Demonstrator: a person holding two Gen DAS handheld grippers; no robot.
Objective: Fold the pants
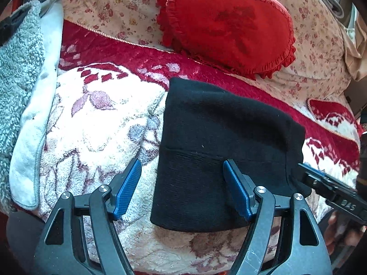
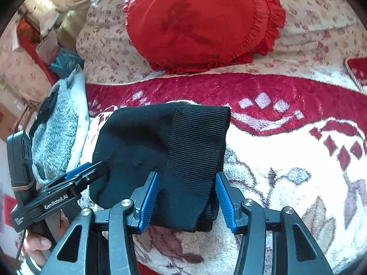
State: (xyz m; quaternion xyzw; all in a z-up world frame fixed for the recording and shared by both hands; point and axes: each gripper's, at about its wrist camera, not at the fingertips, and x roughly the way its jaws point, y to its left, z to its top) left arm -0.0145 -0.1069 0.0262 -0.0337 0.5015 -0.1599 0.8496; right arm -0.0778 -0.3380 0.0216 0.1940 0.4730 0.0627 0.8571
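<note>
Black pants folded into compact bundle on floral blanket just in front of red heart pillow; left gripper agape straddling bundle's near-left edge, gripping nothing; right gripper agape around ribbed waistband, not clamped.

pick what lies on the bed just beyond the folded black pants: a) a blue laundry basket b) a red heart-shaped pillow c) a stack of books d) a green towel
b: a red ruffled heart-shaped pillow rests on the floral bedding beyond the folded black pants, also seen in the right wrist view.
</note>
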